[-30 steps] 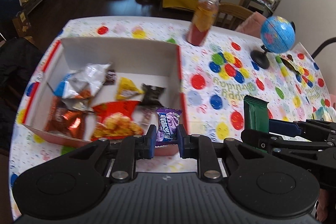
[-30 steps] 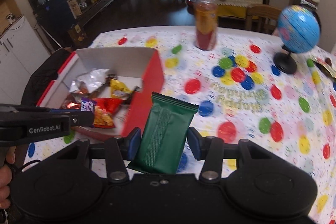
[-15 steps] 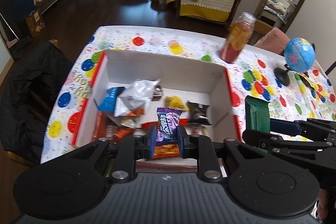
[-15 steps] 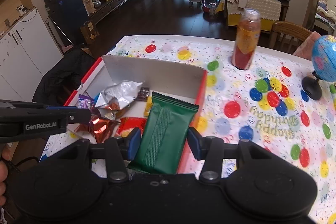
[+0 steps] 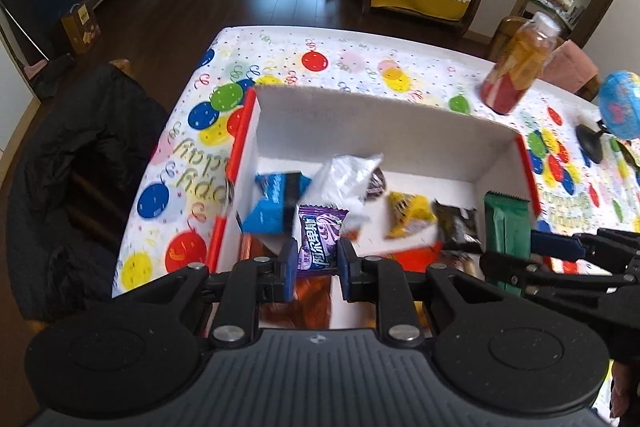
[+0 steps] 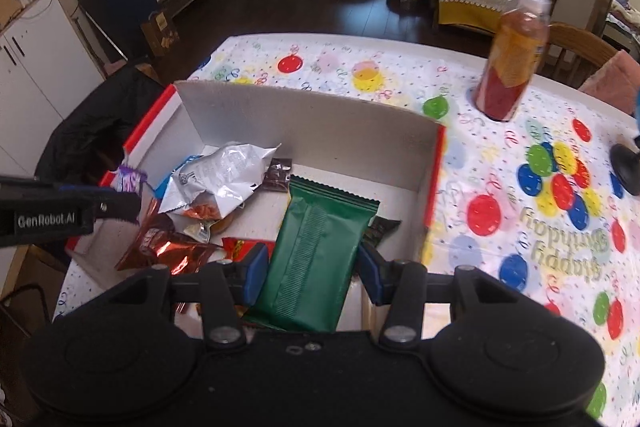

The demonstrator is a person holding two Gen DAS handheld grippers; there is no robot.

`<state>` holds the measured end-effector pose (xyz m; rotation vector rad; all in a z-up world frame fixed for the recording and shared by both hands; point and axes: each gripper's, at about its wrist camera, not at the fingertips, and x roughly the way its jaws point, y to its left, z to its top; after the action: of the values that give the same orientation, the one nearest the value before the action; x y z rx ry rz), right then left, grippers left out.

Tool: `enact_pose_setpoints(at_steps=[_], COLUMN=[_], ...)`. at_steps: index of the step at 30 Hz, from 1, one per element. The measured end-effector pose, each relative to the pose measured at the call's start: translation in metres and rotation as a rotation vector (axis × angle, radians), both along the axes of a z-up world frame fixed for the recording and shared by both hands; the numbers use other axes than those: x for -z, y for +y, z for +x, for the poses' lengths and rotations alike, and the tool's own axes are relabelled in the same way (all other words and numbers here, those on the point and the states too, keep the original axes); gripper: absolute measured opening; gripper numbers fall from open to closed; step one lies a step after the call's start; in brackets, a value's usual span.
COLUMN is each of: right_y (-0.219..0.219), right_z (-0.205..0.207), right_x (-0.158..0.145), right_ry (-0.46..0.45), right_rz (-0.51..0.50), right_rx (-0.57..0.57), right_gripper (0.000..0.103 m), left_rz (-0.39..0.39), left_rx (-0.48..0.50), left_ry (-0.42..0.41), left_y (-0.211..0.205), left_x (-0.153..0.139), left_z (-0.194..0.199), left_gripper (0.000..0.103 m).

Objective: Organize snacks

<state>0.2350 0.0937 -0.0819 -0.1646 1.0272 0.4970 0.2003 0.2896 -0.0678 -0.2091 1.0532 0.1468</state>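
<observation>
Nearest in the left wrist view, the left claw (image 5: 316, 263) is clamped on a purple candy wrapper (image 5: 320, 241) with white lettering, its blue pads (image 5: 289, 269) pressing both sides. In the right wrist view the right claw (image 6: 313, 269) grips a dark green ribbed snack bar (image 6: 316, 255) by its long edges, the crimped end pointing away. Both packets hang over the near part of the white cardboard box (image 5: 372, 119) with red outer sides, which sits on the tabletop (image 6: 500, 247) covered in a cloth printed with balloons.

The left view shows the green bar only as an edge at the right, beside the box's right wall, and the right view shows only a purple tip of the candy past the other claw's black arm. Only the left view shows a blue packet (image 5: 276, 203) and a yellow one (image 5: 410, 215) lying in the box; the right view alone shows a shiny copper-red foil bag (image 6: 168, 247) clearly. Both show a crumpled silver-white bag (image 6: 224, 179) near the middle, with a small dark brown sachet (image 6: 278, 175) beside it.

Farther off on the tabletop, right of the box, stands a clear plastic bottle (image 6: 512, 67) of orange-red drink. A blue globe (image 5: 620, 107) on a black foot is at the left view's right edge.
</observation>
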Motion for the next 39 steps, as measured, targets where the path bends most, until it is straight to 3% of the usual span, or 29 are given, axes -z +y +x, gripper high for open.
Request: enact_pose_setpoints(at_steps=[11,20,26,28,31,35,37,39], right_y=[0.019,0.023,0.022,0.021,0.018,0.014,0.011,0.007], right_z=[0.033,0.033,0.031,0.028,0.023,0.014,0.009,0.003], right_x=[0.031,0.044,0.040,0.038,0.033,0.024,0.019,0.013], right_ry=[0.068,0.112,0.113,0.111,0.102,0.086,0.077,0.067], right_rz=[-0.023,-0.022,-0.015,-0.013,-0.008,0.001,0.007,0.018], right_rx=[-0.007,-0.027,-0.033,-0.029,-0.019,-0.011,-0.005,-0.002], right_gripper=[0.047,0.045,0.048,0.054,0.065,0.070,0.076,0.079], left_rz=[0.007,0.002,0.003,-0.001,0.003,0.024,0.018,0.016], left_rx=[0.011,0.043,0.051,0.055,0.079,0.097,0.096,0.095], left_ry=[0.076,0.143,0.165,0.167,0.158,0.145,0.138,0.118], left_y=[0.018,0.012,0.010,0.009,0.004,-0.003,-0.005,-0.006], left_x=[0.031,0.053,0.057,0.056,0.052,0.044,0.040,0.034], left_z=[0.045,0.051,0.047,0.044,0.037,0.026,0.021,0.013], left_gripper=[0.020,0.020,0.020,0.021,0.027,0.030,0.037,0.054])
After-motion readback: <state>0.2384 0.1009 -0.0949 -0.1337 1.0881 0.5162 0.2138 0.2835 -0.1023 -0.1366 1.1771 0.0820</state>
